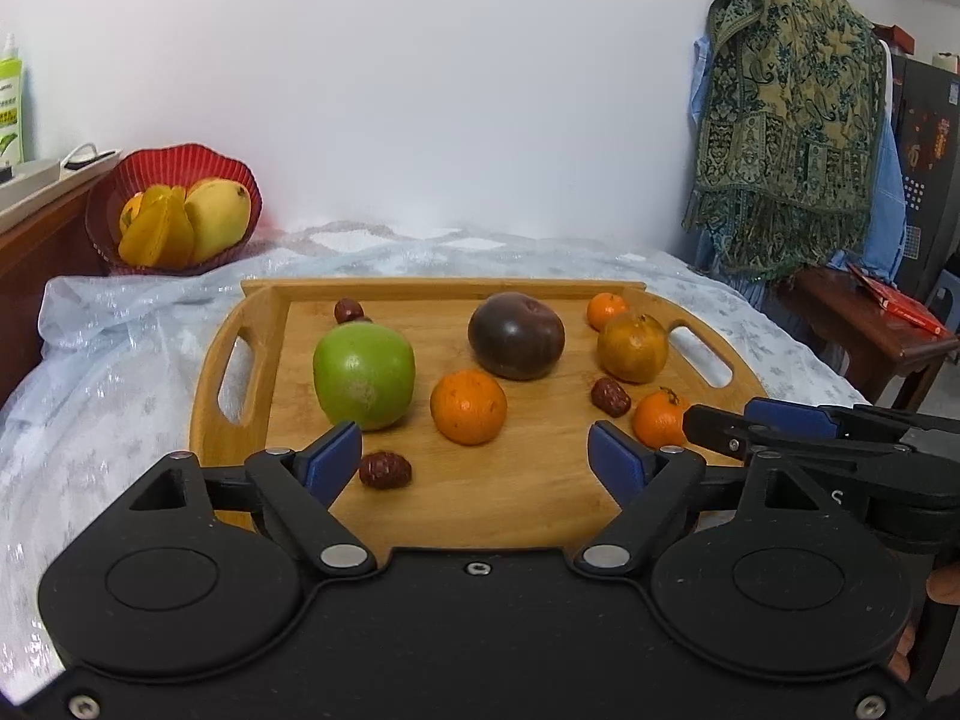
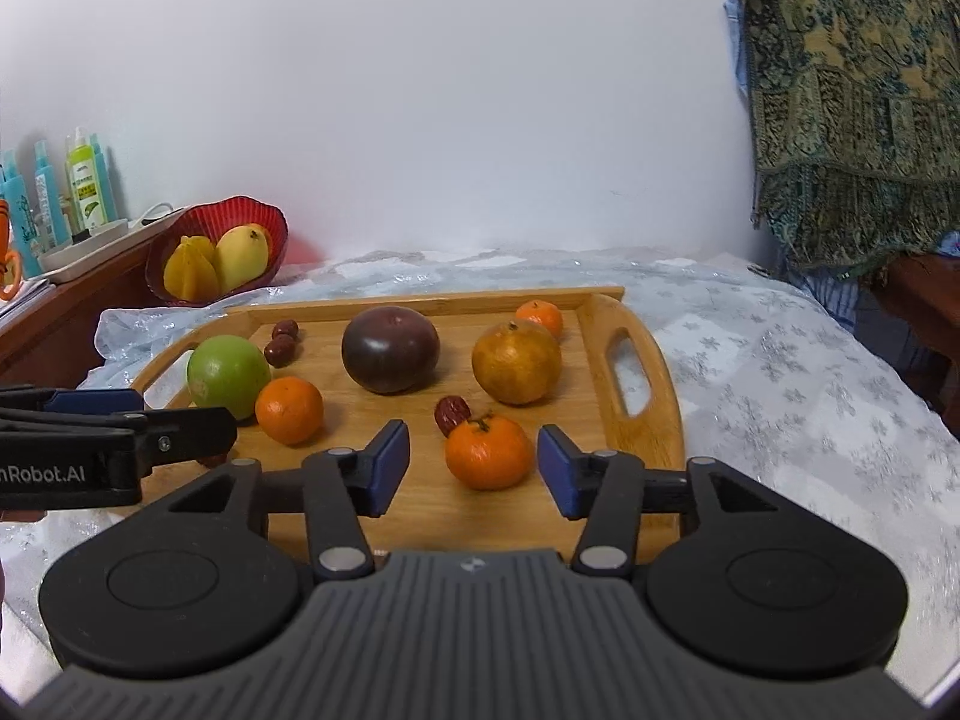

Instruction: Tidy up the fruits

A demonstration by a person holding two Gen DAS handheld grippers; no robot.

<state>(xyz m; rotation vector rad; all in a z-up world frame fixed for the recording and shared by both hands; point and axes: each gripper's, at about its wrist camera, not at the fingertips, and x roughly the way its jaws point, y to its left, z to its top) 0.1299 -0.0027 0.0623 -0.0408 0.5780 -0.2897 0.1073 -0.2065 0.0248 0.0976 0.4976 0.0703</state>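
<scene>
A wooden tray [image 1: 264, 324] with cut-out handles lies on a bed covered by a pale lacy cloth [image 1: 108, 372], and all places here are given from that tray. On its board sit a green apple [image 1: 363, 375] toward the left handle, a dark purple fruit [image 1: 516, 335] in the middle toward the far rim, a brownish-orange fruit [image 1: 632, 348] toward the right handle, and a small tangerine [image 1: 606, 311] in the far right corner. An orange [image 1: 468, 406] rests in the middle, just right of the apple. Dried red dates are scattered about: one date [image 1: 348, 311] at the far rim behind the apple, another [image 1: 610, 396] near the right side, and a third [image 1: 384, 470] near the front edge. The left gripper [image 1: 476, 457] hangs over the front edge with its blue-padded fingers [image 1: 333, 456] spread wide and nothing between them. The right gripper [image 2: 474, 461] hangs over the front right part of the tray, fingers apart on either side of a leafy tangerine [image 2: 489, 451] without touching it. Beyond the far left corner, off the tray, a red bowl [image 1: 138, 171] holds a mango [image 1: 217, 217] and a starfruit [image 1: 155, 234]. A patterned shawl [image 1: 786, 114] hangs well off to the right.
</scene>
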